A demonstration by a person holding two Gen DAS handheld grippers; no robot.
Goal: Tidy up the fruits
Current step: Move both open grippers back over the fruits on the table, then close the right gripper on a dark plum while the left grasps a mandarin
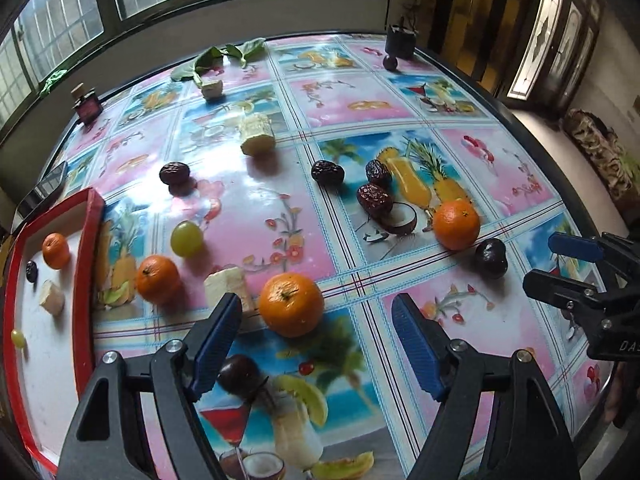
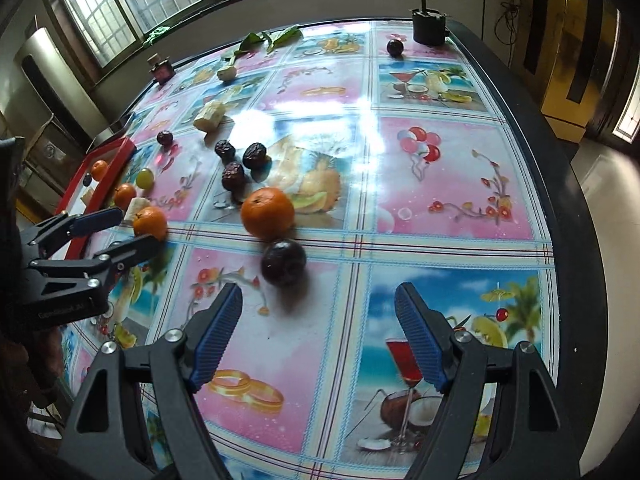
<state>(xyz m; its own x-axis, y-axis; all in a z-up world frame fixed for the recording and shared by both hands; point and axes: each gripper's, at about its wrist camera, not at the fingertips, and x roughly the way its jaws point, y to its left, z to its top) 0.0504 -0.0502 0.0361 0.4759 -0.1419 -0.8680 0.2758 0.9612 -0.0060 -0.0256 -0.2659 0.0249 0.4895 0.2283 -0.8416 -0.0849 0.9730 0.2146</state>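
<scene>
Quickly, left wrist view: left tool [image 1: 318,326] open, nothing between its pads, hanging over the tabletop [image 1: 500,320]. An orange [image 1: 291,304] sits just ahead between the fingertips, not touched. Oranges on the tabletop: three, the other two at left [image 1: 157,279] and at right [image 1: 456,224]. A fourth orange [image 1: 55,250] lies in the red tray [image 1: 86,264] at left, along with one dark berry [image 1: 31,271], one pale chunk [image 1: 52,297] and one small grape [image 1: 18,338]. One big green grape [image 1: 186,238] on the tabletop. Wrinkled dates: four [image 1: 174,173], [image 1: 327,171], [image 1: 378,173], [image 1: 374,199]. Dark plums: three, near the right orange [image 1: 491,254], by the left finger [image 1: 239,372], far back [image 1: 390,62]. Pale chunks on the tabletop: three [image 1: 230,286], [image 1: 258,136], [image 1: 212,89]. Right tool [image 1: 560,264] at the right edge, jaws apart, empty.

Right wrist view: right tool [image 2: 318,326] open, empty; a plum [image 2: 283,262] lies just ahead, apart from the pads, touching an orange [image 2: 267,213] behind it. Three dates [image 2: 225,149], [image 2: 255,155], [image 2: 233,176] in a cluster. Left tool [image 2: 128,228] at left, open, beside another orange [image 2: 149,222].
</scene>
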